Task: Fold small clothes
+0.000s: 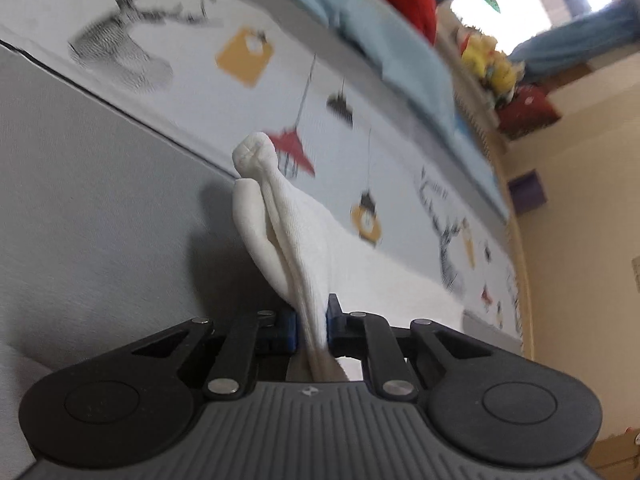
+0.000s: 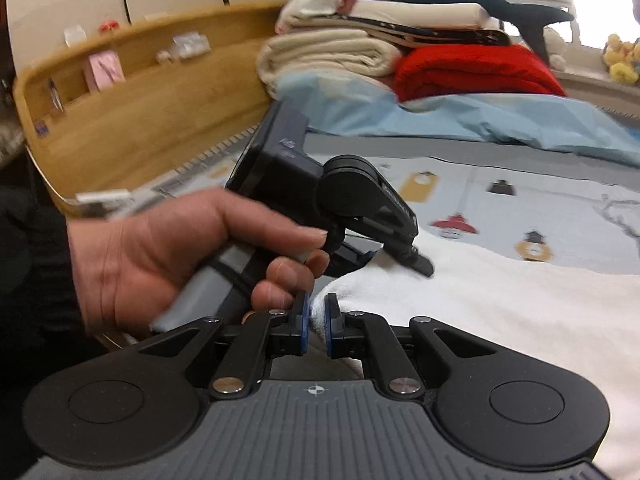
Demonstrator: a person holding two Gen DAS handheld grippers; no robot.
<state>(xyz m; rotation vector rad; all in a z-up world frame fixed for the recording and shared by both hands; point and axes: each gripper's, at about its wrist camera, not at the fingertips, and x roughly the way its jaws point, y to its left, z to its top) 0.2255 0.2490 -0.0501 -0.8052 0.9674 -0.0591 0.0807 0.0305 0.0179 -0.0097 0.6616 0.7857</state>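
Note:
A small white knit garment (image 1: 296, 240) lies on a patterned bed sheet (image 1: 248, 92). My left gripper (image 1: 313, 320) is shut on a bunched fold of it, and the cloth stands up between the blue pads. In the right wrist view the same white garment (image 2: 500, 304) spreads out to the right over the sheet (image 2: 560, 200). My right gripper (image 2: 316, 320) is shut on its near corner. The left gripper (image 2: 384, 256), held in a hand (image 2: 160, 256), pinches the cloth just beyond my right one.
Folded cream blankets (image 2: 332, 56), a red blanket (image 2: 472, 68) and a light blue duvet (image 2: 480, 120) pile at the far side of the bed. A wooden headboard (image 2: 140, 120) curves at the left. Yellow plush toys (image 1: 488, 64) sit by a window.

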